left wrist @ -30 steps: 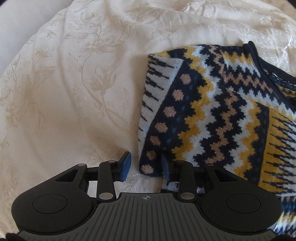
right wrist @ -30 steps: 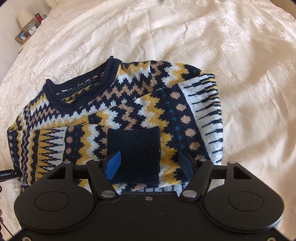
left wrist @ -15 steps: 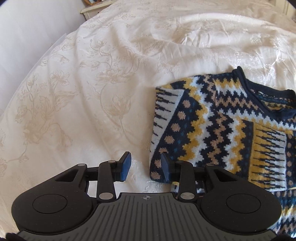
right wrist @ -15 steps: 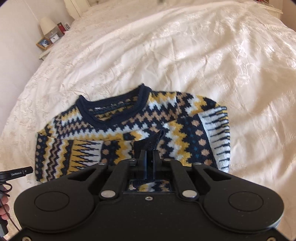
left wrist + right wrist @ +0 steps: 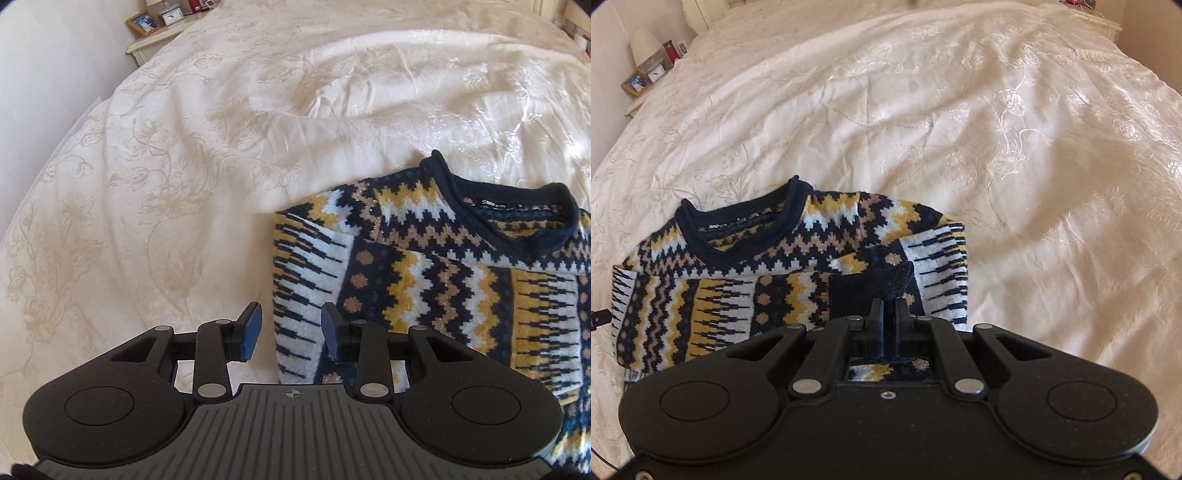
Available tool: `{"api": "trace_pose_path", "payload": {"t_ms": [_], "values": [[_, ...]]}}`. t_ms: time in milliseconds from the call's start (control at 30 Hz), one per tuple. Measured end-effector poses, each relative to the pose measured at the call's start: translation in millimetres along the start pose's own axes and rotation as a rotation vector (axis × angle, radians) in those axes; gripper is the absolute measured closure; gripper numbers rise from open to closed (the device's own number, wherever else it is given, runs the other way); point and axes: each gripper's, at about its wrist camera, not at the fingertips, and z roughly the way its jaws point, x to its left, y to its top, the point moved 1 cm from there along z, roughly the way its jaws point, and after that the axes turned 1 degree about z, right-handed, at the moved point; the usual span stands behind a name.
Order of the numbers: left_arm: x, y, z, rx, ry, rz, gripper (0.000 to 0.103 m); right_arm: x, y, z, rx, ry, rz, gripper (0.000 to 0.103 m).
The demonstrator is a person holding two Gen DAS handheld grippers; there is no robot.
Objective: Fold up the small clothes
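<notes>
the right gripper [image 5: 886,314], wide open a second ago, has clamped the dark navy ribbed cuff [image 5: 868,291] of the navy, yellow and white zigzag-knit sweater [image 5: 746,280] on the cream floral bedspread [image 5: 997,129] and lifted it; the sleeve fold looks underway; the left gripper [image 5: 291,332] has pulled back, still parted and empty over the sweater's edge.

**Left gripper spread, right gripper clamped**

The left gripper [image 5: 291,332] is held low and level, its two blue-padded fingers [image 5: 251,332] spread apart with a clear gap between them. Nothing sits in that gap, and the pads grip nothing.

The right gripper [image 5: 886,314] points forward and slightly down, its fingers [image 5: 876,314] drawn together until only a thin slit remains. They appear to pinch dark knit between the tips, though the black body hides the contact itself. Neither hand that carries the grippers is visible in either wrist view.
</notes>
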Motion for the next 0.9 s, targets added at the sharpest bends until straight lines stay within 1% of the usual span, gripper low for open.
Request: {"api": "trace_pose_path", "payload": {"t_ms": [100,167,233,300,367,467,500,533,600,633,667,733,833,900], "values": [[-6.6,1.3,17.7,0.043,0.034,0.020,0.068,-4.7,-5.4,12.5,0.034,-0.028,0.005,0.092],[-7.6,0.4,31.3,0.083,0.049,0.023,0.068,-8.7,-8.8,22.0,0.059,-0.053,0.006,0.091],[-7.2,-1.7,45.6,0.136,0.065,0.024,0.066,-13.8,-13.4,32.0,0.088,-0.096,0.007,0.091],[-5.9,-2.5,51.5,0.149,0.078,0.019,0.058,-18.9,-16.7,39.2,0.111,-0.138,0.008,0.091],[-6.6,-1.8,53.4,0.157,0.102,0.031,0.052,-24.5,-18.3,41.2,0.115,-0.142,0.030,0.091],[-8.6,-1.4,54.7,0.160,0.123,0.056,0.049,-29.1,-17.6,38.4,0.104,-0.146,0.054,0.090],[-8.8,-1.6,54.6,0.160,0.127,0.061,0.049,-29.5,-16.7,36.3,0.099,-0.152,0.058,0.083],[-8.8,-1.7,54.5,0.160,0.131,0.064,0.048,-29.4,-15.6,32.6,0.086,-0.162,0.062,0.079],[-10.4,-1.0,53.2,0.162,0.138,0.065,0.047,-26.0,-13.1,22.8,0.048,-0.168,0.064,0.077],[-11.3,-0.9,52.6,0.164,0.140,0.064,0.047,-23.4,-12.0,18.2,0.029,-0.167,0.062,0.071],[-11.7,-0.2,52.8,0.165,0.141,0.062,0.047,-19.7,-10.8,13.6,0.009,-0.163,0.056,0.063],[-11.5,-0.3,52.6,0.166,0.142,0.060,0.047,-11.5,-8.9,8.4,-0.019,-0.147,0.034,0.056],[-12.3,0.4,52.1,0.167,0.140,0.059,0.046,1.0,-6.2,12.7,-0.015,-0.122,-0.003,0.054],[-11.8,0.8,52.2,0.168,0.138,0.056,0.046,5.7,-5.3,23.5,0.008,-0.114,-0.015,0.049]]}}
